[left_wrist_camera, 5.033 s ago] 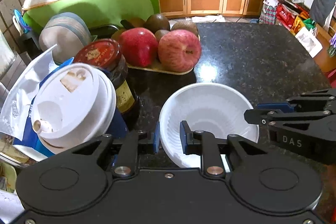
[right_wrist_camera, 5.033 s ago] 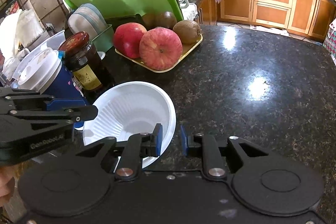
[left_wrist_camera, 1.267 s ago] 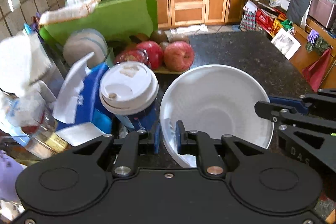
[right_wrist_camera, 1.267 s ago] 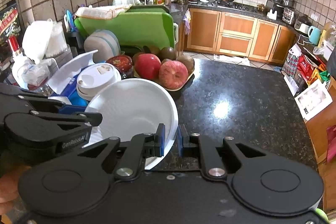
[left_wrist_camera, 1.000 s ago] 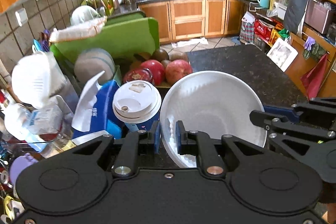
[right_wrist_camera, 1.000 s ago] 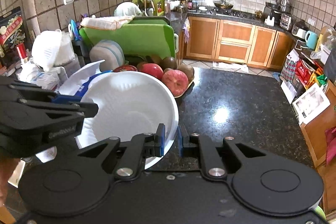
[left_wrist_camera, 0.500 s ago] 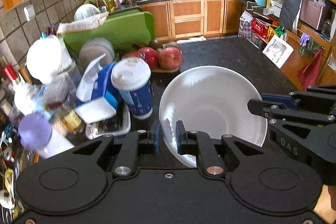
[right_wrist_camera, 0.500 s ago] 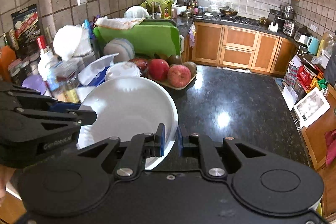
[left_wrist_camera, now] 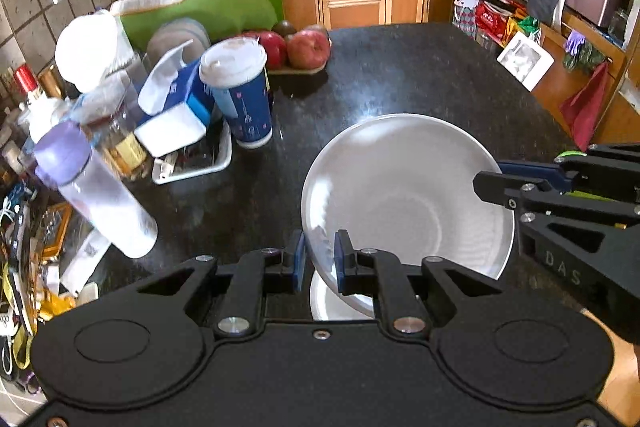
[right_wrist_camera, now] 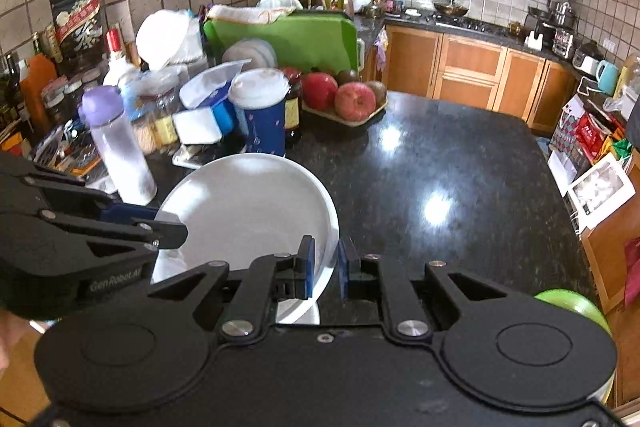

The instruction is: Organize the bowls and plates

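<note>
A white bowl (left_wrist_camera: 408, 191) is held in the air above the black counter (left_wrist_camera: 400, 75) by both grippers. My left gripper (left_wrist_camera: 319, 254) is shut on its near left rim. My right gripper (right_wrist_camera: 325, 263) is shut on its right rim, and the bowl (right_wrist_camera: 248, 211) fills the lower left of the right wrist view. Another white dish (left_wrist_camera: 332, 301) shows just below the bowl, near the front edge. More plates (right_wrist_camera: 250, 57) stand in a rack by the green cutting board (right_wrist_camera: 288, 37).
Left of the bowl stand a blue lidded cup (left_wrist_camera: 240, 99), a tissue box (left_wrist_camera: 176, 103), a purple-capped bottle (left_wrist_camera: 92, 187) and a white tray (left_wrist_camera: 196, 163). A fruit tray with apples (left_wrist_camera: 300, 49) sits further back. A green object (right_wrist_camera: 572, 303) shows at the right.
Both grippers have lifted the bowl off the counter and drawn it back toward the near edge; the cup and fruit now lie farther away. Both stayed shut on its rim.
</note>
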`<action>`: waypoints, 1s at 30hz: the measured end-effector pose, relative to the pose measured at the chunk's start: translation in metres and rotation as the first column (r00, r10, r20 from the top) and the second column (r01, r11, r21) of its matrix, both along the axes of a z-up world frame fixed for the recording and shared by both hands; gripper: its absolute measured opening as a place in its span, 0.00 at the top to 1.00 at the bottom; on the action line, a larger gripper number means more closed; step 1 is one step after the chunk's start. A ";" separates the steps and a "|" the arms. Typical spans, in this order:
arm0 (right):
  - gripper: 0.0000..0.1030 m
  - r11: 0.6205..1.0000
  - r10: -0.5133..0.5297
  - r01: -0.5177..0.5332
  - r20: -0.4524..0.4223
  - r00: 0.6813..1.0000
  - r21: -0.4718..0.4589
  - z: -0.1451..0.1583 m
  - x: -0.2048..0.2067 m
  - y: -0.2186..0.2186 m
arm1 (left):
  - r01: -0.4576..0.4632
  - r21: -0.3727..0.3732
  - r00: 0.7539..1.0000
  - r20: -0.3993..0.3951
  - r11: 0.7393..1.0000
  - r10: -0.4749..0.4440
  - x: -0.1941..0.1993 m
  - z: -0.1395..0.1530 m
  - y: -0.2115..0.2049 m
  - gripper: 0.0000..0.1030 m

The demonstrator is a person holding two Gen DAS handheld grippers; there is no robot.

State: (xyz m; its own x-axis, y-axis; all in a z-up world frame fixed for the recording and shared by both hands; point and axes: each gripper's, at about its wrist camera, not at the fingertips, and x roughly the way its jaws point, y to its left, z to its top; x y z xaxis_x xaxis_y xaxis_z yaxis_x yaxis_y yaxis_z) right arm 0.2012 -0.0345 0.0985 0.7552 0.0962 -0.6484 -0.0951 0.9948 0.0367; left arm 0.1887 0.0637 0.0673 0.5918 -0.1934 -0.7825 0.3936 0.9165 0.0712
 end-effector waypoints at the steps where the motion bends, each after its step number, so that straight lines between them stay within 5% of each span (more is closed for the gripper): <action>1: 0.86 1.000 0.004 -0.003 -0.008 1.000 0.006 -0.003 -0.001 0.000 | 0.001 0.005 1.000 -0.008 1.000 -0.001 -0.001 -0.003 0.001 0.81; 15: 0.86 0.999 0.017 -0.011 -0.141 0.990 0.040 -0.043 0.002 0.007 | 0.044 0.041 0.990 -0.135 0.998 -0.038 -0.008 -0.042 0.007 0.79; 30: 0.82 0.999 0.008 0.000 -0.200 0.980 0.040 -0.054 0.016 0.008 | 0.095 0.011 0.983 -0.159 0.995 -0.092 -0.008 -0.047 0.011 0.71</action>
State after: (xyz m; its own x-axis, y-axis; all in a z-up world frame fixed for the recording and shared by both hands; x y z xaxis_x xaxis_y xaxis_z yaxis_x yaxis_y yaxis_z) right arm 0.2172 -0.0267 0.0445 0.6103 0.1274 -0.7818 -0.0856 0.9918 0.0948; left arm 0.1806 0.0747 0.0203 0.4400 -0.2268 -0.8689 0.4855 0.8740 0.0178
